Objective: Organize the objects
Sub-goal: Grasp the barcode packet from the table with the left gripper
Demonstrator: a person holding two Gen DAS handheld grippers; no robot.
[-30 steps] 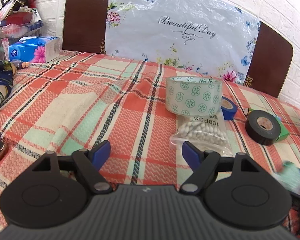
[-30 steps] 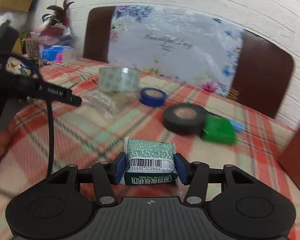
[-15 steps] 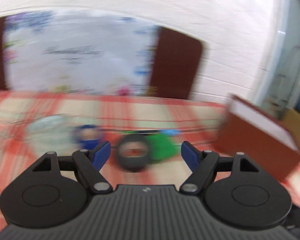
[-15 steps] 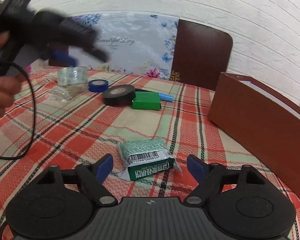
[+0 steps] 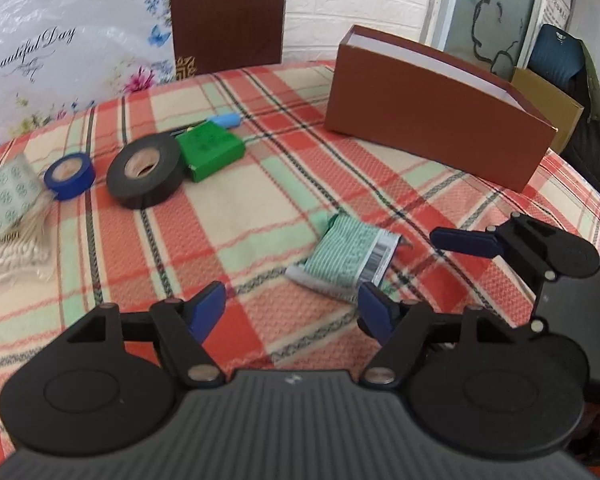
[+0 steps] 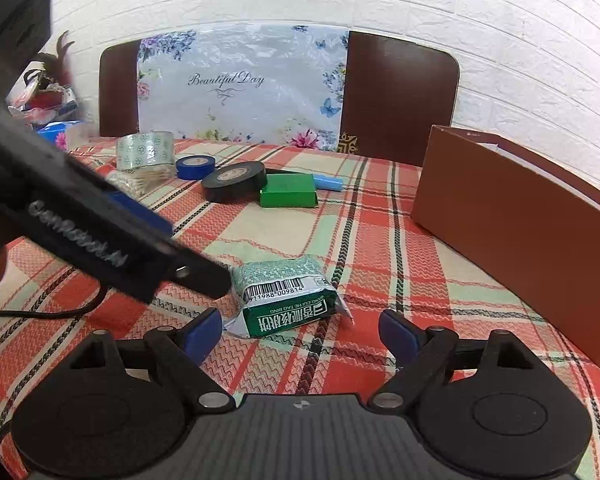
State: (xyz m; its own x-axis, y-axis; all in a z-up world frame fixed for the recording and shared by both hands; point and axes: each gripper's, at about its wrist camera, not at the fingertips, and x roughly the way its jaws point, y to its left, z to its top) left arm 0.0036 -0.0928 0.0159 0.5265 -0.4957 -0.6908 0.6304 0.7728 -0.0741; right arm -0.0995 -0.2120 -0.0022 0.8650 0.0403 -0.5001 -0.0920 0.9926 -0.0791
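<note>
A green-and-white snack packet (image 6: pixel 286 294) (image 5: pixel 346 258) lies on the plaid tablecloth. My right gripper (image 6: pixel 300 330) is open and empty just in front of it. My left gripper (image 5: pixel 290 308) is open and empty, its right finger next to the packet's near end. The left gripper's body (image 6: pixel 100 240) crosses the right wrist view, its tip beside the packet. One right fingertip (image 5: pixel 466 242) shows past the packet in the left wrist view.
A brown open box (image 5: pixel 436 108) (image 6: pixel 520 232) stands at the right. Black tape (image 5: pixel 144 170), blue tape (image 5: pixel 70 176), a green box (image 5: pixel 212 152), patterned tape (image 6: pixel 144 150) and a cotton-swab bag (image 5: pixel 16 248) lie at the left. A chair (image 6: pixel 396 96) stands behind.
My right gripper opened and left the packet on the cloth, then pulled back a little. My left gripper swung right from the tape rolls to the packet.
</note>
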